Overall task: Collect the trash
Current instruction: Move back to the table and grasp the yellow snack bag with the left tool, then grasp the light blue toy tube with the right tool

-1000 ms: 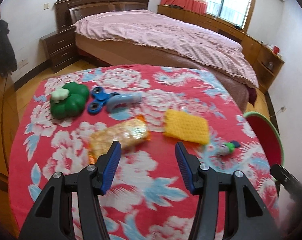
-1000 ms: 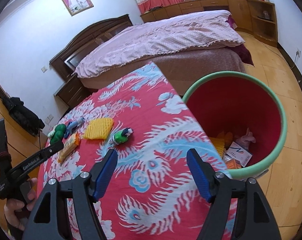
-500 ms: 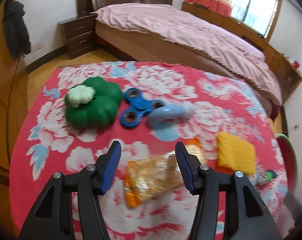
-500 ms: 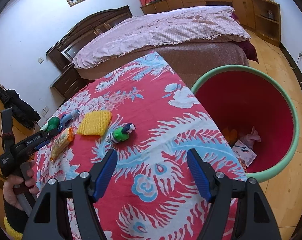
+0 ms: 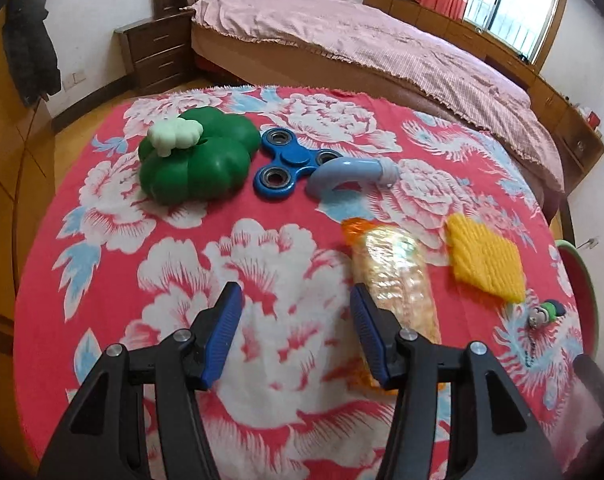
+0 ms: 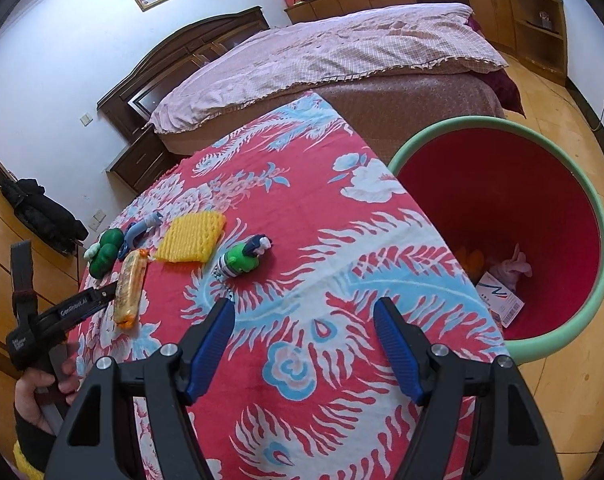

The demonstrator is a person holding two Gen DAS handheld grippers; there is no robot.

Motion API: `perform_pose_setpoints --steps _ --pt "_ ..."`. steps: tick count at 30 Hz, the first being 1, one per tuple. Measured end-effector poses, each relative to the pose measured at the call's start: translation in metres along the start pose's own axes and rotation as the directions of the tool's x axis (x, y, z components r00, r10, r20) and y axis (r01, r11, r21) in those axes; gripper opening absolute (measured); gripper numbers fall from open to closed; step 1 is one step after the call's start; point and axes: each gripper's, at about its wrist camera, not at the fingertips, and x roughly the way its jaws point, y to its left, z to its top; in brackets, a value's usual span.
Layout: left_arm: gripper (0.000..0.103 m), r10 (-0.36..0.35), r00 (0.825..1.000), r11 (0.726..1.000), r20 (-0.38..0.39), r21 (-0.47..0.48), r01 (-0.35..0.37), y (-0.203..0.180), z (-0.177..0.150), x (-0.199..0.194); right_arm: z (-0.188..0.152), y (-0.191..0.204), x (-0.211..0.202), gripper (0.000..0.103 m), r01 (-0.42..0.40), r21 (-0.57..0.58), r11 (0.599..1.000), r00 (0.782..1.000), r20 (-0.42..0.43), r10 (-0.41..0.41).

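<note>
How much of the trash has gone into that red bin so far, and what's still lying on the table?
Done: the red bin already holds some paper scraps and a pink wad. In hand: nothing yet; the left claw is open, just beside the snack wrapper, and the right claw is open over bare cloth. Left: the wrapper and the yellow foam net look like trash; the toys probably stay.

white-walled bedroom, dark wooden bed (image 5: 342, 40) under pink cover, nightstand (image 5: 158, 56), curtained window (image 5: 510, 0), wood floor (image 6: 562, 100)

Both grippers (image 5: 294, 334) (image 6: 304, 340) open-jawed, angled downward.
</note>
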Motion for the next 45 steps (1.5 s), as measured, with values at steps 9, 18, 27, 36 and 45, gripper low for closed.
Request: perform_pose_setpoints --steps 9,18,27,36,45 --pt "0.056 -0.067 0.996 0.997 0.053 -0.031 0.068 -0.025 0.002 -0.018 0.000 0.002 0.001 0.074 -0.008 -0.004 1.000 1.000 -0.009 0.007" --pt "0.056 -0.071 0.997 0.997 -0.011 0.017 0.071 -0.055 -0.007 0.001 0.007 0.001 -0.003 0.074 -0.006 -0.017 1.000 1.000 0.013 0.006" --pt "0.046 -0.095 0.995 0.995 0.007 -0.001 0.095 -0.041 -0.010 -0.001 0.010 0.007 0.000 0.074 -0.009 -0.036 0.999 1.000 -0.002 0.009" --pt "0.046 -0.007 0.997 0.997 0.080 -0.074 0.013 0.016 0.003 -0.023 0.014 0.043 0.006 0.074 -0.017 -0.112 0.994 1.000 -0.022 0.015" --pt "0.046 0.093 0.988 0.977 0.121 -0.203 -0.067 0.090 0.014 -0.028 0.021 0.117 0.029 0.088 -0.052 -0.230 0.972 0.998 -0.038 0.045"
